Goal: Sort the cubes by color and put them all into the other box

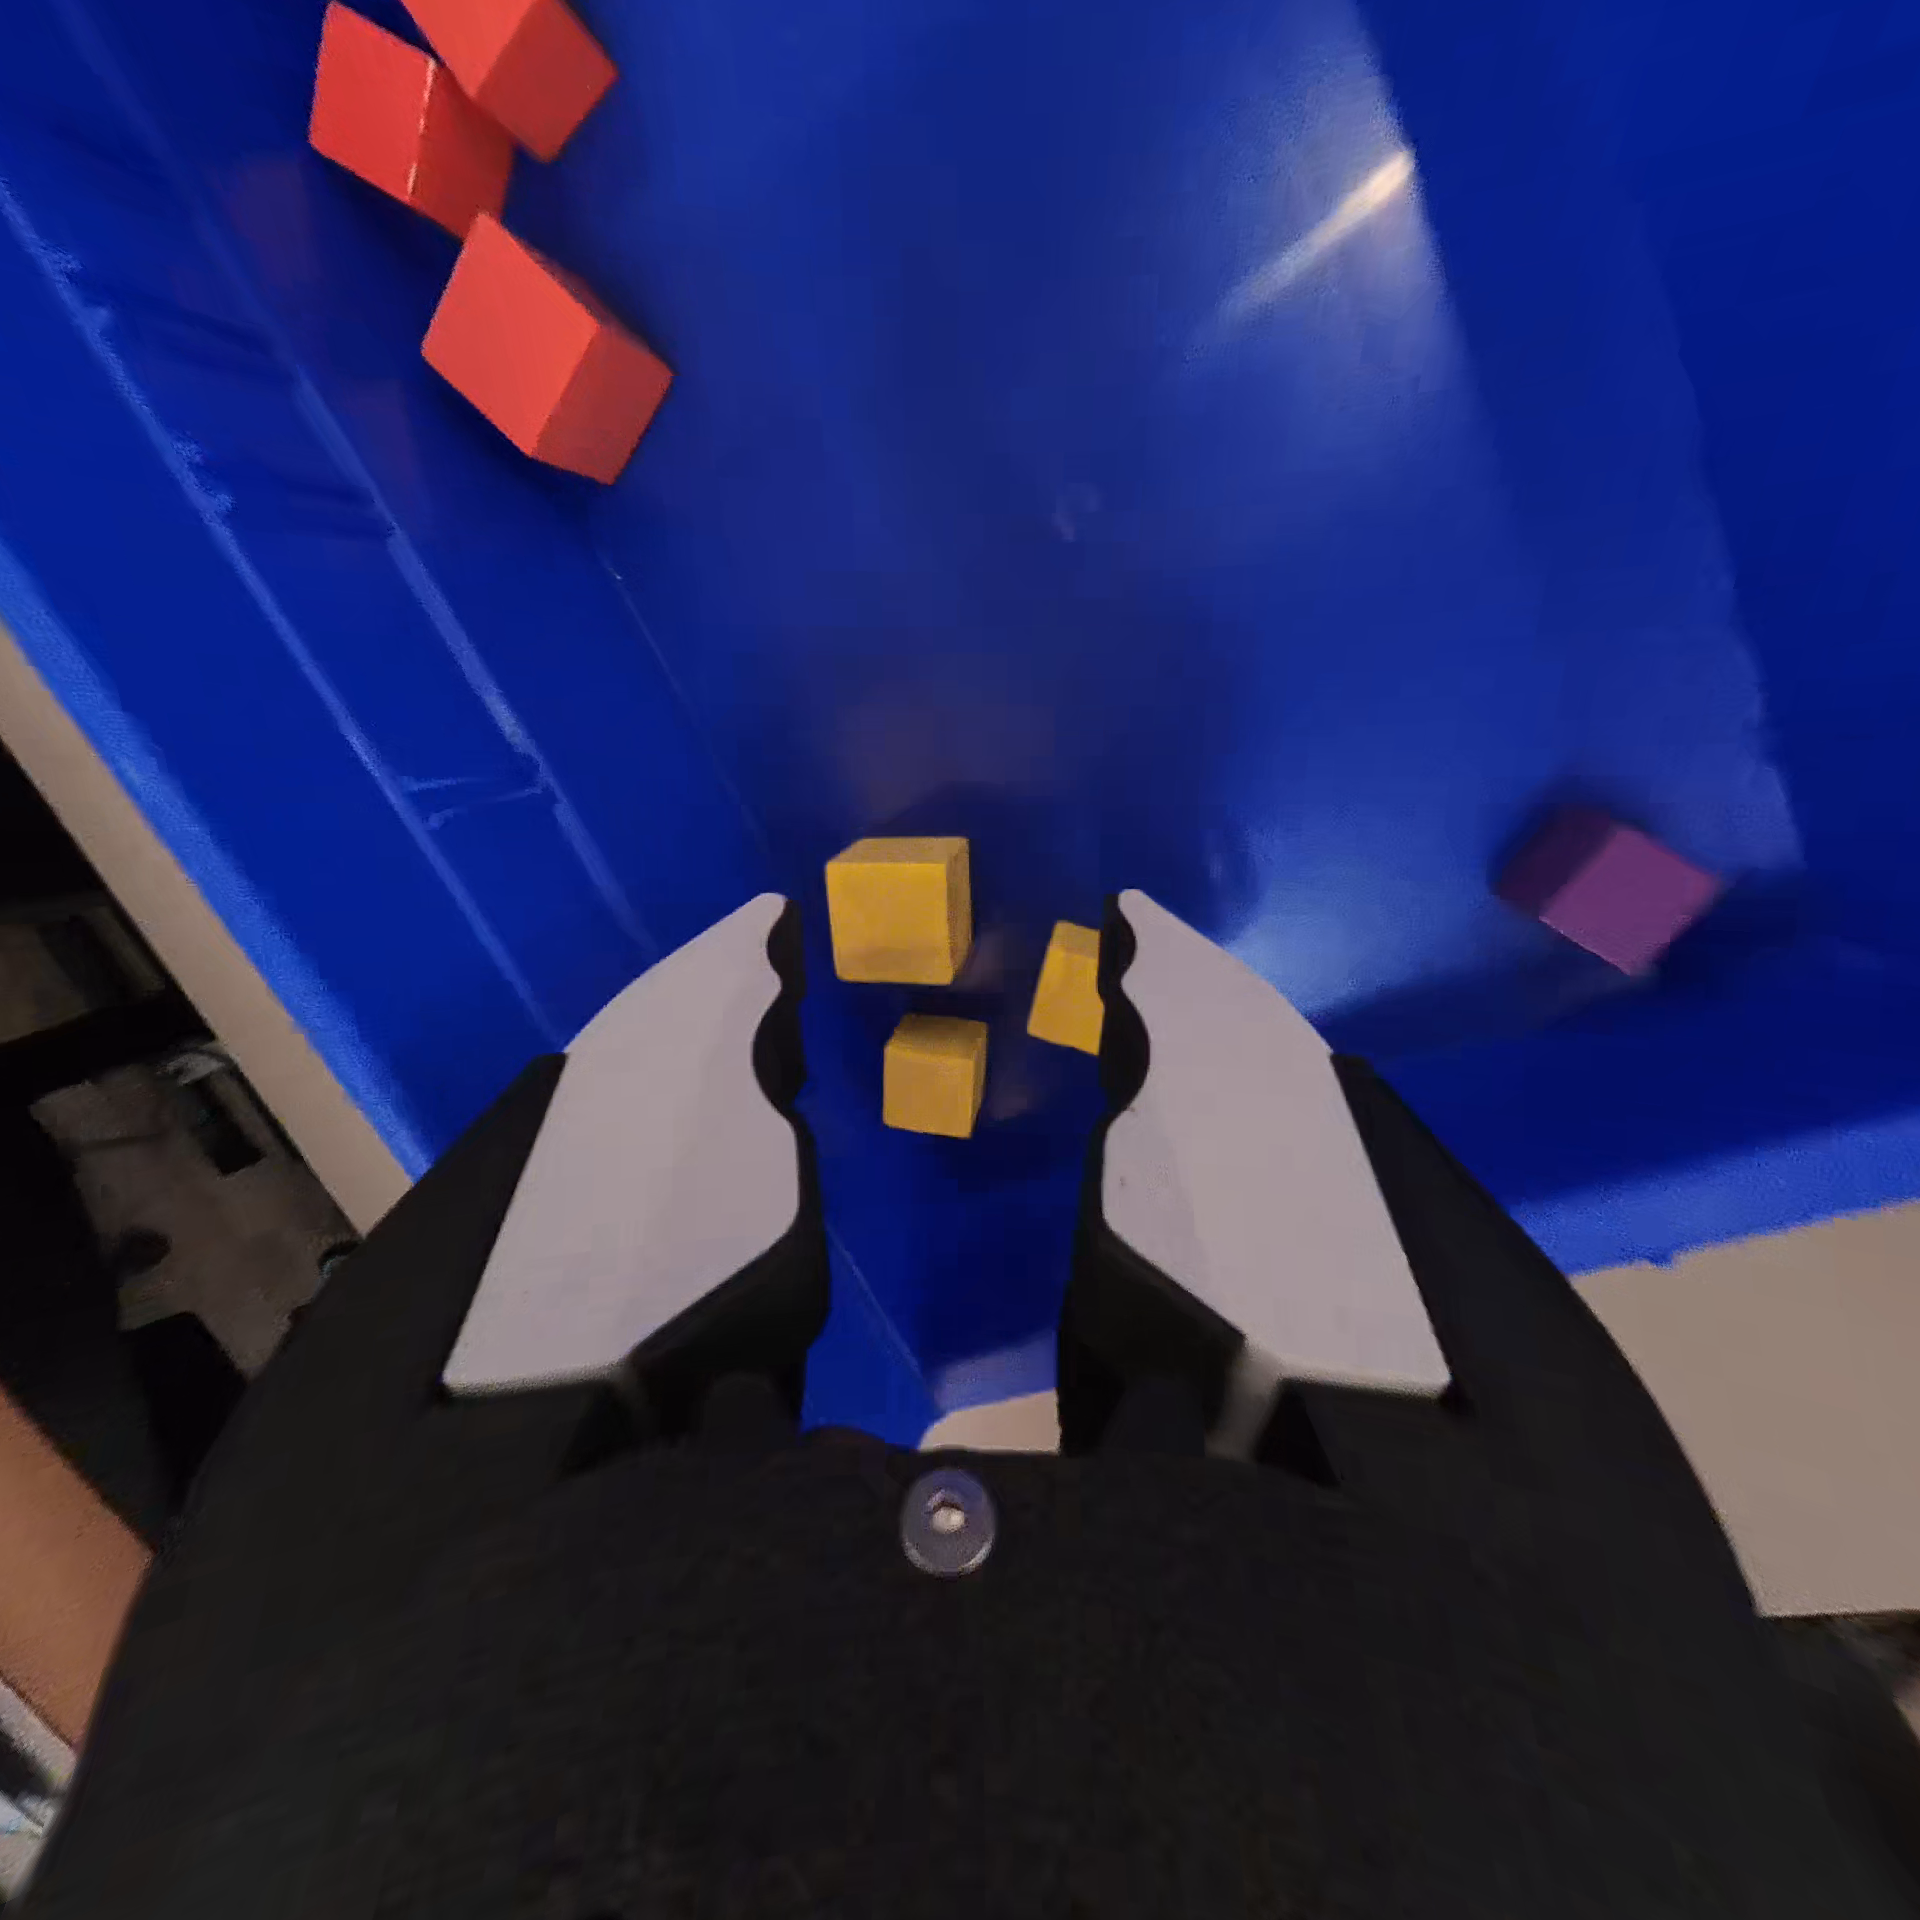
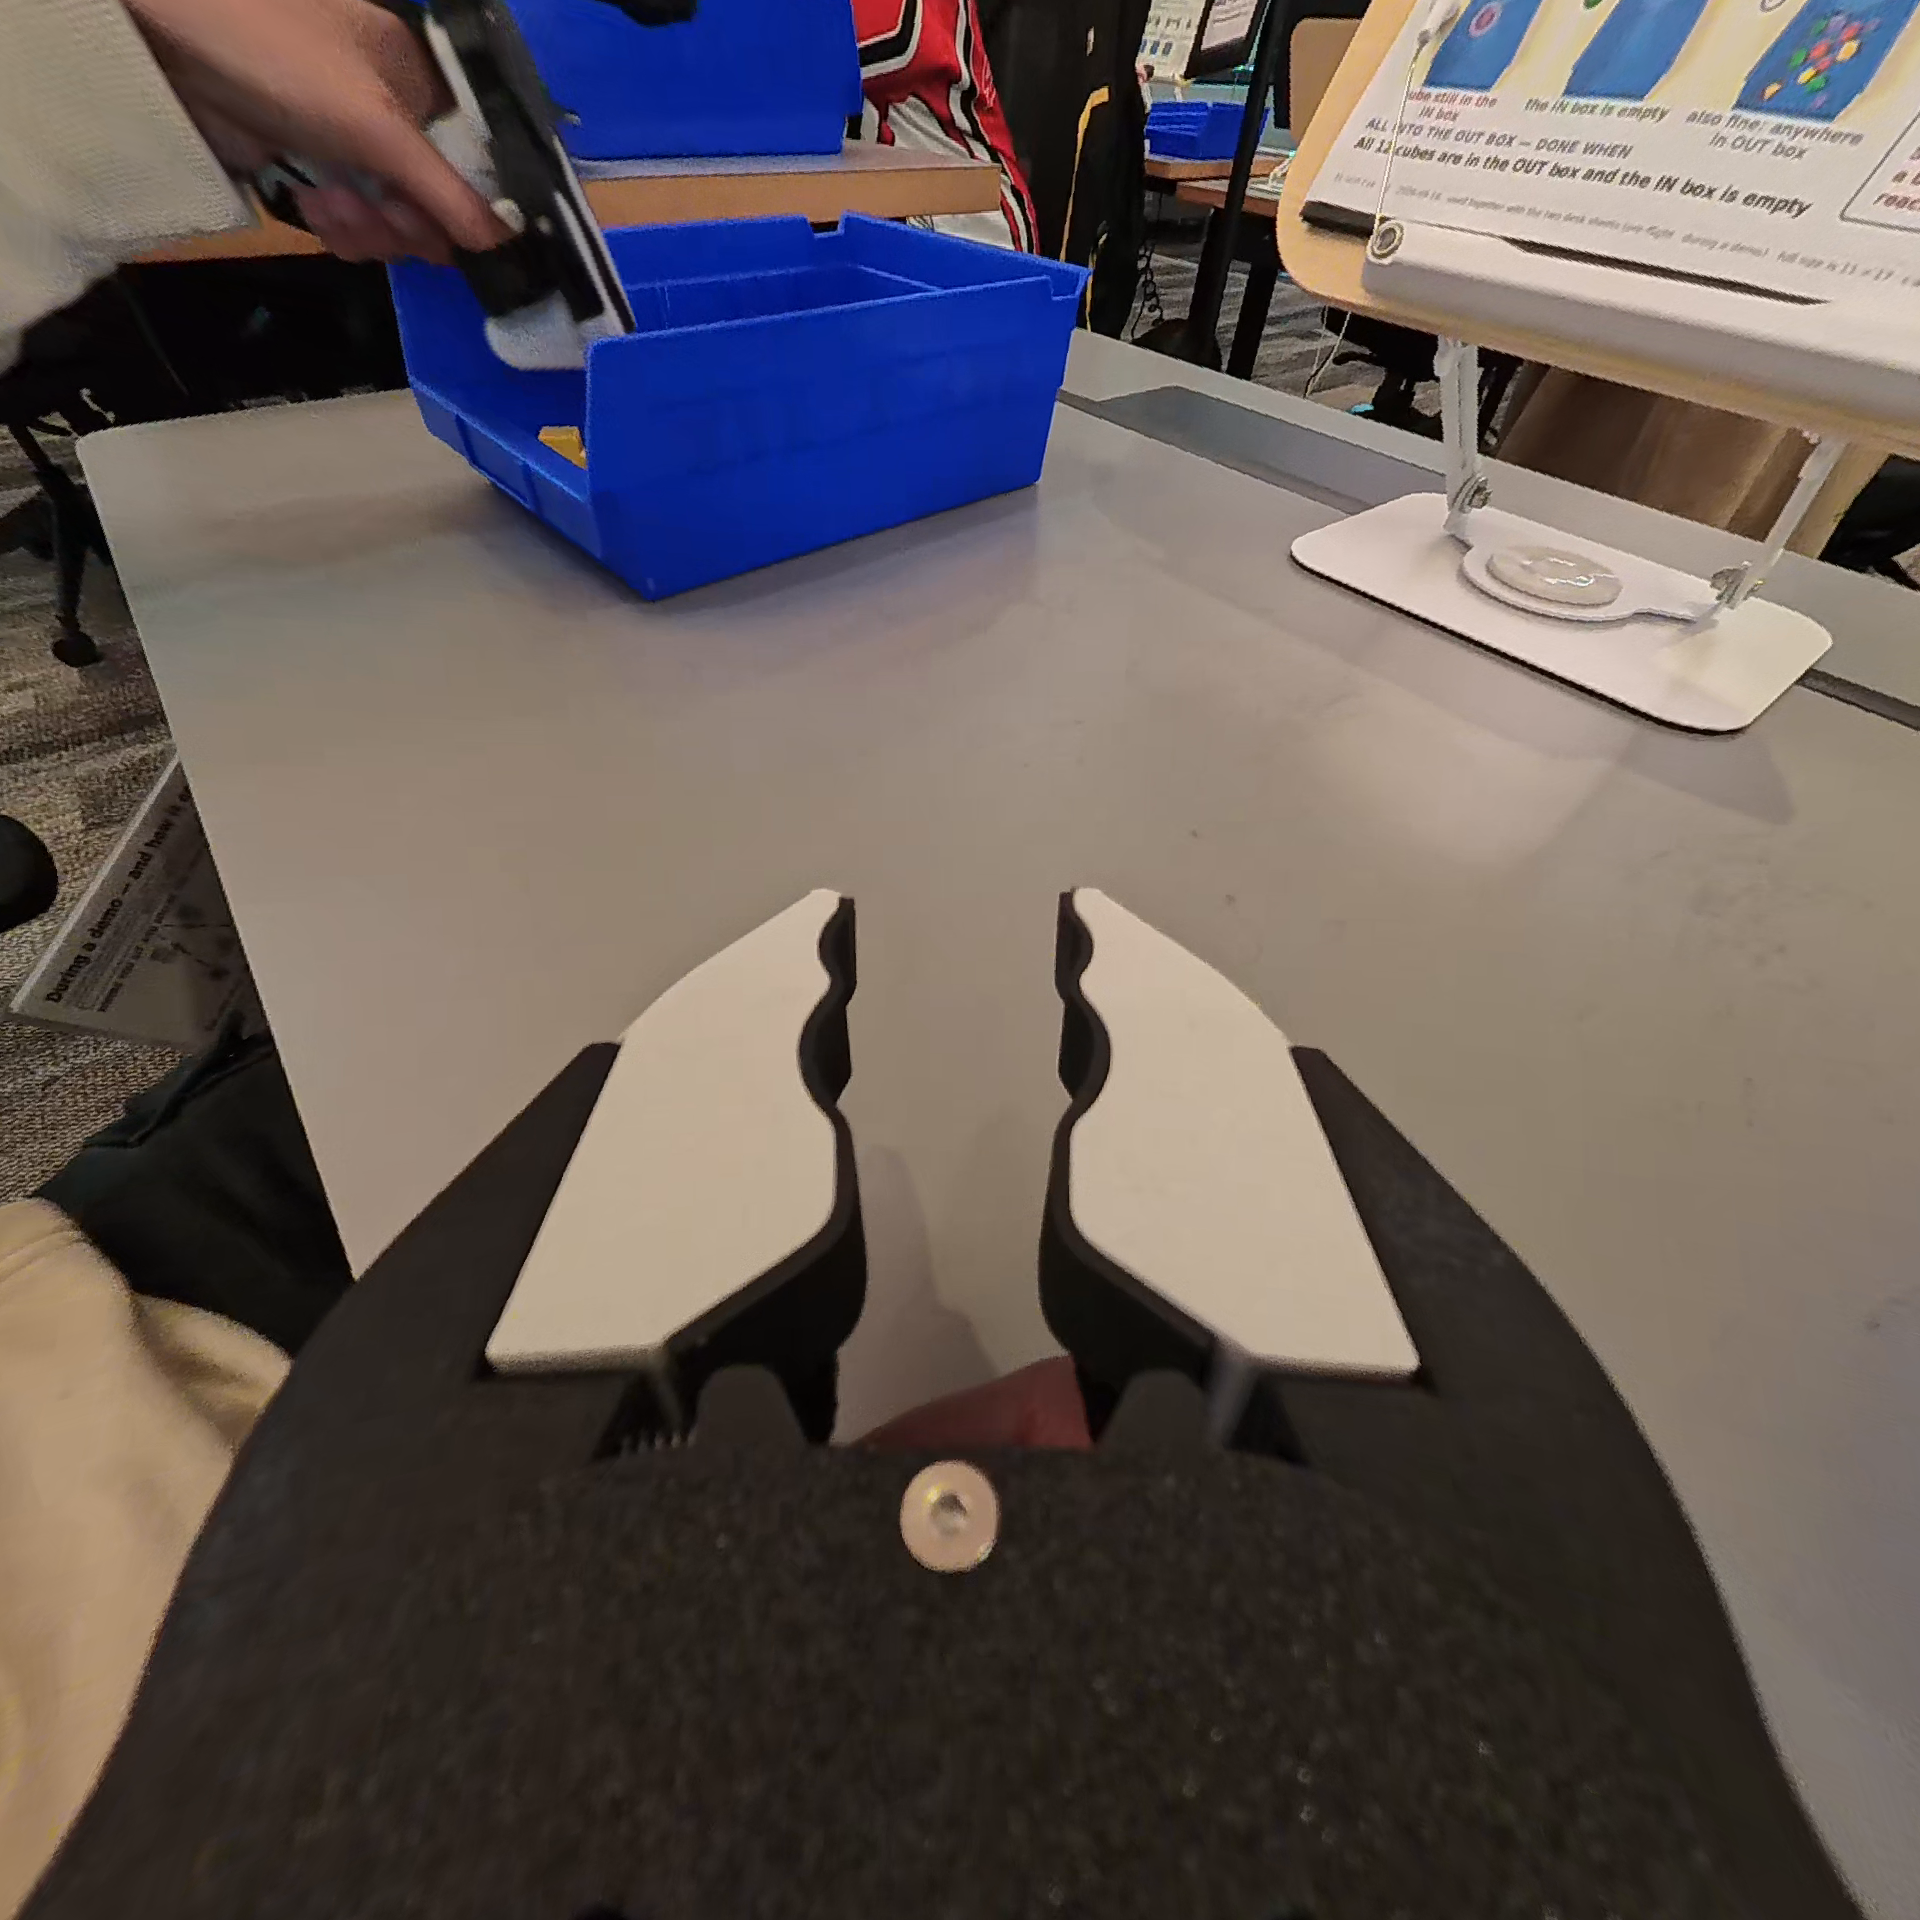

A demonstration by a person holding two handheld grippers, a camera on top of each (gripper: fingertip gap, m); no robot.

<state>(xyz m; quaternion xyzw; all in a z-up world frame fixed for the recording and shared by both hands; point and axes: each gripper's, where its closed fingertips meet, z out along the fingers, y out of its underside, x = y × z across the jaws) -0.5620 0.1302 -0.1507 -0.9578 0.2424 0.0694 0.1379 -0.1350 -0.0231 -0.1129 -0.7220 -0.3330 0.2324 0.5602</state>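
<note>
My left gripper (image 1: 951,914) hangs inside the blue box (image 1: 1143,468), fingers spread and gripping nothing. Three yellow cubes (image 1: 899,909) lie on the box floor straight ahead at twelve o'clock, framed in the gap between my fingertips; they are roughly square, so no axis matters. Red cubes (image 1: 540,348) sit at eleven o'clock, a purple cube (image 1: 1616,894) at three. My right gripper (image 2: 956,914) waits parted and empty over the bare worktop (image 2: 1351,935), well apart from the box at eleven o'clock. The left is nearer.
</note>
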